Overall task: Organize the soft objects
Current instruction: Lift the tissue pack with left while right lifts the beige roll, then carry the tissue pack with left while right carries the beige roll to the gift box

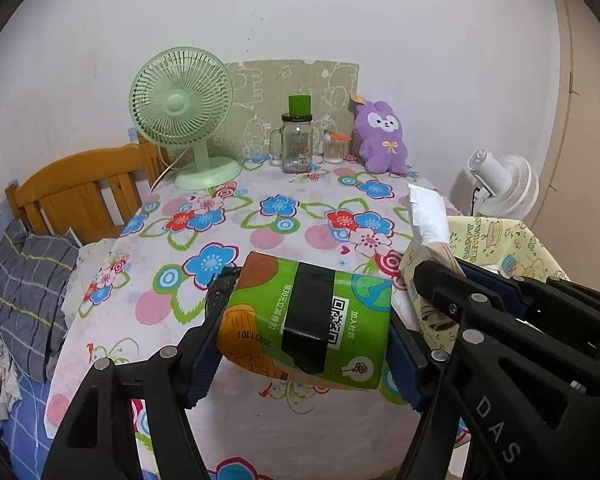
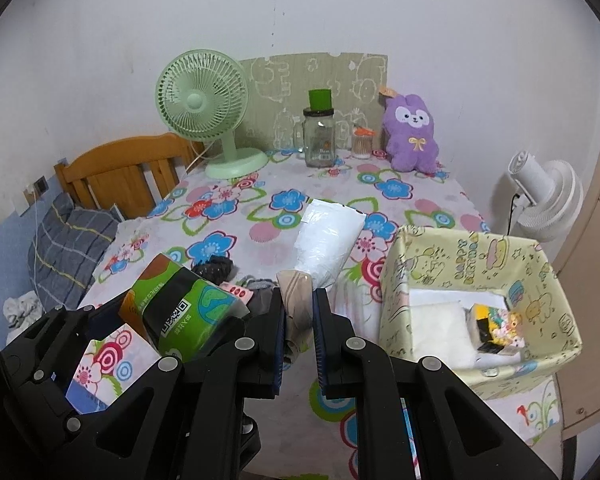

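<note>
Room: white wall behind a table under a flowered tablecloth [image 1: 284, 216], a wooden bed headboard [image 1: 80, 196] to its left.
Fans: two, a mint green desk fan [image 1: 180, 108] on the table's far edge and a white fan [image 1: 504, 188] standing off to the right.
Back row: one glass jar with a green lid [image 1: 297, 140], one small tub of cotton swabs [image 1: 336, 148], one purple plush bunny [image 1: 382, 136], all lined up against the wall.
Left claw: my left gripper [image 1: 304, 320] is clamped on one green tissue pack [image 1: 308, 316], its blue pads pressed on both ends, the pack held off the cloth.
Right claw: my right gripper [image 2: 299, 308] is pinched narrow on one beige-wrapped pack [image 2: 296, 300], which sticks up between the pads.
White pack: one white plastic-wrapped pack [image 2: 328, 236] shows just beyond the beige one; I cannot tell whether it is part of what I hold.
Basket: one yellow cartoon-print fabric basket [image 2: 480, 256] sits at the table's right edge, just beside my right claw.
Inside basket: white soft packs, count unclear, and one small yellow and black item [image 2: 490, 328].
Loose on cloth: one dark bundle [image 2: 216, 268] and one pink-patterned piece [image 2: 236, 290] near the green pack.
</note>
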Motion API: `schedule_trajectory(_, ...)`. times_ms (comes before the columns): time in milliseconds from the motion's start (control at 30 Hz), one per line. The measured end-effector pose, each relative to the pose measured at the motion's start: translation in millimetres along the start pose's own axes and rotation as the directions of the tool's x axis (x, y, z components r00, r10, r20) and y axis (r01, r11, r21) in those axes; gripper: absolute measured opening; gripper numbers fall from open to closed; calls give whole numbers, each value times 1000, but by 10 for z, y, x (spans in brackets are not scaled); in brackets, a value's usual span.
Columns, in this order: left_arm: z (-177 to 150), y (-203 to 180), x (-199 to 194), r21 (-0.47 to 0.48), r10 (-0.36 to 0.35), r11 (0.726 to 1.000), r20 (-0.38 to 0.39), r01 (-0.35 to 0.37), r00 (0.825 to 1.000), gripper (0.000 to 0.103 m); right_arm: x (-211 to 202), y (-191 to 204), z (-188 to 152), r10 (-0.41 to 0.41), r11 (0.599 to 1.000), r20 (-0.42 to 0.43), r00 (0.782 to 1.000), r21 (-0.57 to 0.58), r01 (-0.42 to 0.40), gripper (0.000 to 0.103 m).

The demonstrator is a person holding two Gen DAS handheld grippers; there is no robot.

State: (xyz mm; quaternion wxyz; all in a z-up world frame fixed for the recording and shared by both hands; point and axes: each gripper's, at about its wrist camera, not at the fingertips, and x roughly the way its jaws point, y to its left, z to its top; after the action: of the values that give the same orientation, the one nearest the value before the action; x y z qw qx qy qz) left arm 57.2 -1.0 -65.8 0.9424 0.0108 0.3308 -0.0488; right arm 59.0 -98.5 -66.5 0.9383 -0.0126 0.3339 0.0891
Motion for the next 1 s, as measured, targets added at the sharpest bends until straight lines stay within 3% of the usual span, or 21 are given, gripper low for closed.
schedule_trajectory(333,152,-169,-94,26,-7,1000,35,6,999,74,-160,-140,137,-19,1000,34,999,3,19,15)
schedule_trajectory(1000,377,-774,63,82,-70,994,45,66,997,74,-244,-794,268,-84,996,53,995,44,82,15)
